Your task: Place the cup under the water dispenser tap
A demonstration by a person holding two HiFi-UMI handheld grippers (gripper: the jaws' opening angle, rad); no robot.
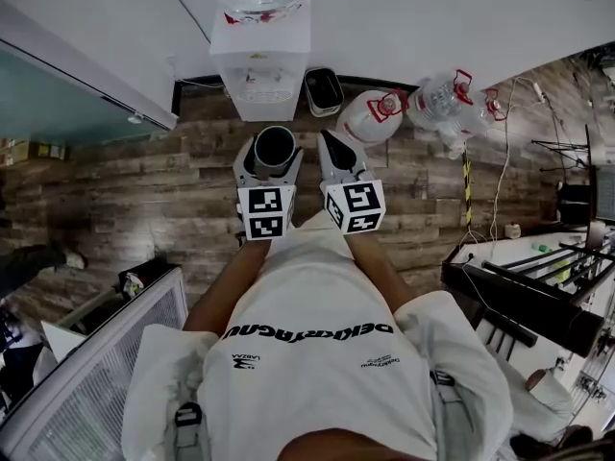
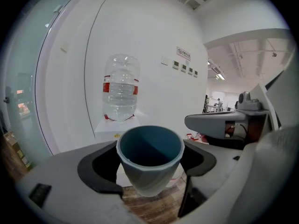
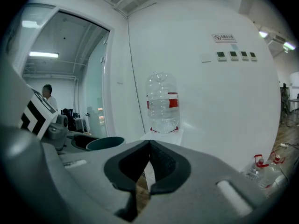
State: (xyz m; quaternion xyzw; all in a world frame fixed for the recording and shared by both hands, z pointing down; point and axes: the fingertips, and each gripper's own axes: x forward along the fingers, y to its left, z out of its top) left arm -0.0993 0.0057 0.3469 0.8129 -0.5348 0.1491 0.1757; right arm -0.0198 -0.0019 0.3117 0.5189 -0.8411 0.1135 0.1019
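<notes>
A blue-grey cup (image 2: 149, 160) sits upright between the jaws of my left gripper (image 1: 274, 154), which is shut on it; the cup (image 1: 275, 146) shows from above in the head view, its rim (image 3: 105, 143) also in the right gripper view. The white water dispenser (image 1: 259, 60) with a clear bottle (image 2: 120, 87) on top stands against the wall just ahead of the cup, a short gap between them. My right gripper (image 1: 334, 152) is shut and empty beside the left one. The dispenser's bottle (image 3: 162, 102) is straight ahead of it.
Two large water bottles with red caps (image 1: 372, 115) (image 1: 447, 101) lie on the wooden floor right of the dispenser, next to a small dark bin (image 1: 324, 91). A glass partition (image 1: 67, 89) runs at the left. A dark rack (image 1: 524, 291) stands at the right.
</notes>
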